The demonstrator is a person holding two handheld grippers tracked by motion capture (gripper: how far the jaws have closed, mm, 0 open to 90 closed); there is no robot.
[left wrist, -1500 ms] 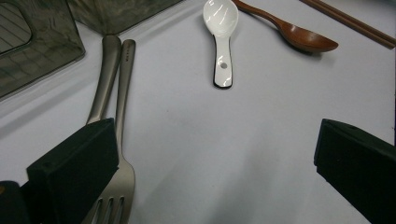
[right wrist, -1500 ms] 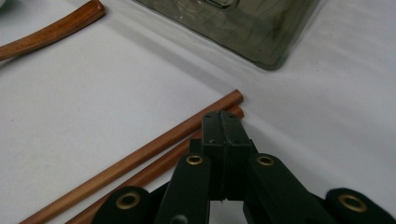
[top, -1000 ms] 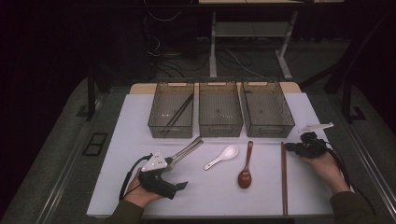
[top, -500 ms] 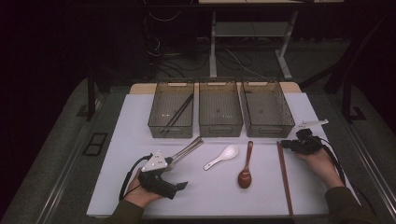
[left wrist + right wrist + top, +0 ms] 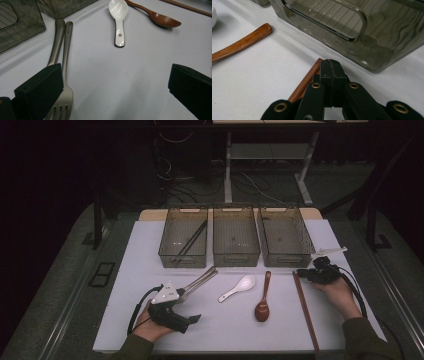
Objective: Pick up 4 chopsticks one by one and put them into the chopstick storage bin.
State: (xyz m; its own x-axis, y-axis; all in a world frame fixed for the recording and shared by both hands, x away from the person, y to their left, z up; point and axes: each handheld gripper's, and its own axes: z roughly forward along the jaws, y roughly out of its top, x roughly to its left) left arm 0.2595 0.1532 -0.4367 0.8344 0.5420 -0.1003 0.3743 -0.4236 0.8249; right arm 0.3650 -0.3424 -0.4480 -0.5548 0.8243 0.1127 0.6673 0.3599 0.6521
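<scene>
My left gripper (image 5: pixel 190 307) rests on the white mat at the near left, jaws wide open (image 5: pixel 112 72) with nothing between them. A metal fork (image 5: pixel 65 62) and a metal spoon handle (image 5: pixel 56 42) lie beside its left jaw. Ahead lie a white ceramic spoon (image 5: pixel 237 288) (image 5: pixel 118 22) and a brown wooden spoon (image 5: pixel 263 297) (image 5: pixel 156 16). My right gripper (image 5: pixel 302 274) (image 5: pixel 331 63) is shut, its tip at the far end of the wooden chopsticks (image 5: pixel 305 312) (image 5: pixel 304 81), which pass under it. Nothing shows between its pads.
Three clear grey bins stand in a row at the back: left (image 5: pixel 165 254) with black chopsticks (image 5: pixel 192 239) inside, middle (image 5: pixel 236 256), right (image 5: pixel 287 257). The right bin's wall (image 5: pixel 362 50) is just beyond my right gripper. The white mat (image 5: pixel 150 270) covers the table.
My right gripper shifted a little left, and the far end of the wooden chopsticks swung left with it, so they now lie slanted. The left gripper stayed still.
</scene>
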